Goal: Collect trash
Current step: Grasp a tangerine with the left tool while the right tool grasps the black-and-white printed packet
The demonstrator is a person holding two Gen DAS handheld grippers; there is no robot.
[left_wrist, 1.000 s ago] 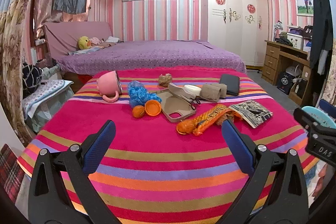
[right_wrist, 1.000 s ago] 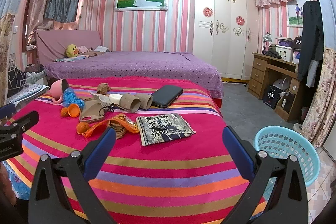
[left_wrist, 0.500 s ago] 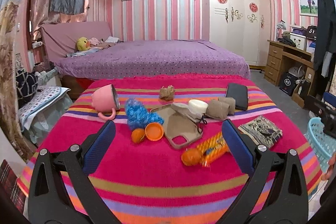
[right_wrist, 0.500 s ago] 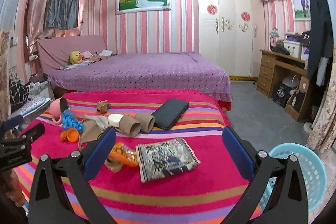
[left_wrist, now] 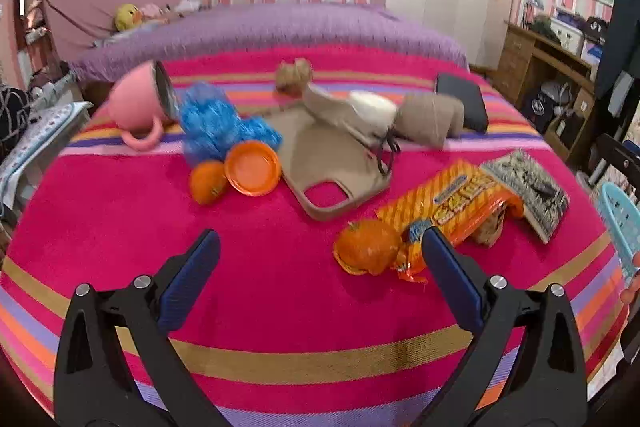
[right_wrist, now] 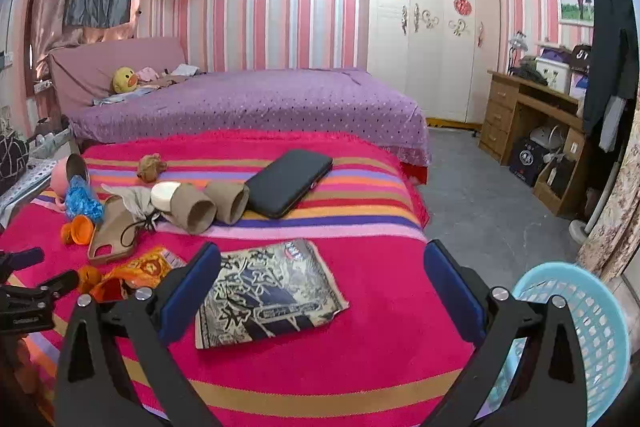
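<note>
— So, how do the tongs stand?

— Both spread wide, nothing between the fingers. The left gripper (left_wrist: 320, 247) hangs low over the striped blanket (left_wrist: 256, 299), near its front edge. The right gripper (right_wrist: 322, 259) hangs over the blanket's right part, just above a black-and-white packet (right_wrist: 268, 293) lying flat.

— And the trash?

— Scattered across the blanket. Just beyond the left gripper's right finger (left_wrist: 452, 275) lies an orange peel (left_wrist: 368, 247), touching an orange snack wrapper (left_wrist: 460, 203). The packet sits just right of that wrapper. Further back are a tan phone case (left_wrist: 332, 167), an orange lid (left_wrist: 252, 167) leaning against a small orange (left_wrist: 206, 182), and a crumpled blue bag (left_wrist: 218, 125).

— Anything else?

— A pink mug (left_wrist: 140, 103) on its side, mouth toward the blue bag. Two cardboard tubes (right_wrist: 212, 205) lie side by side, with a white round thing (right_wrist: 162, 195) just left of them; I cannot tell what it is. A brown crumpled wad (right_wrist: 150, 167) sits behind, and a black wallet (right_wrist: 290, 183) lies just right of the tubes.

— Where is the bin?

— A light blue basket (right_wrist: 592, 327) stands on the floor off the blanket's right edge, beside the right gripper.
</note>
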